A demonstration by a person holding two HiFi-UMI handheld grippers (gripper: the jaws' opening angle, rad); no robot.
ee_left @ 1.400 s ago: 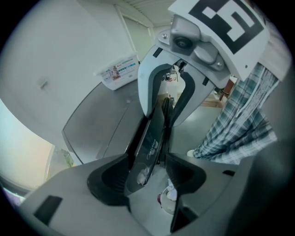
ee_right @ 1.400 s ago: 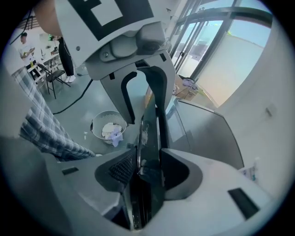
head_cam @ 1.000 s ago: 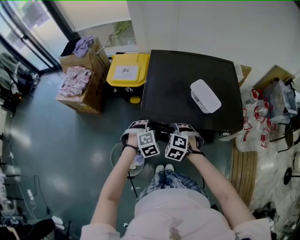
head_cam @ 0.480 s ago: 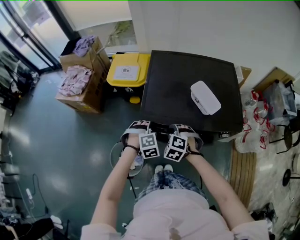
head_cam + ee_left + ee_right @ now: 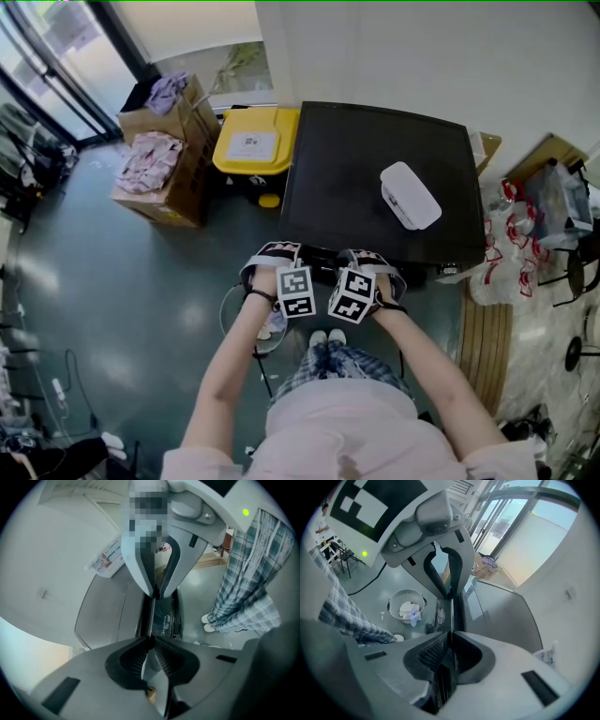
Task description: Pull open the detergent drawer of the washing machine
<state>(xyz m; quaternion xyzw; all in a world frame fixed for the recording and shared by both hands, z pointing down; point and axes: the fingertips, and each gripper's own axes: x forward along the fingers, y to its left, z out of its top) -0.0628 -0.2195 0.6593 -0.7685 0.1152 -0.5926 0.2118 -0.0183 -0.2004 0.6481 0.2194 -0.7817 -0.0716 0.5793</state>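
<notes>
The black washing machine (image 5: 375, 178) stands before me. Both grippers are at its upper front edge, side by side and pointing towards each other. The left gripper (image 5: 151, 641) is closing, with its ribbed pads on a thin dark lip of the detergent drawer (image 5: 161, 616), which runs straight between them. The right gripper (image 5: 450, 637) is pinched on the same lip of the drawer (image 5: 452, 611) from the other side. In the head view the marker cubes and hands hide the jaws of the left gripper (image 5: 298, 291) and the right gripper (image 5: 353, 294). How far out the drawer stands cannot be told.
A white box (image 5: 410, 194) lies on the machine's top. A yellow-lidded bin (image 5: 255, 141) and cardboard boxes of clothes (image 5: 164, 159) stand to the left. A wire basket (image 5: 407, 605) with laundry sits on the floor by my feet. Plastic bags (image 5: 511, 244) crowd the right side.
</notes>
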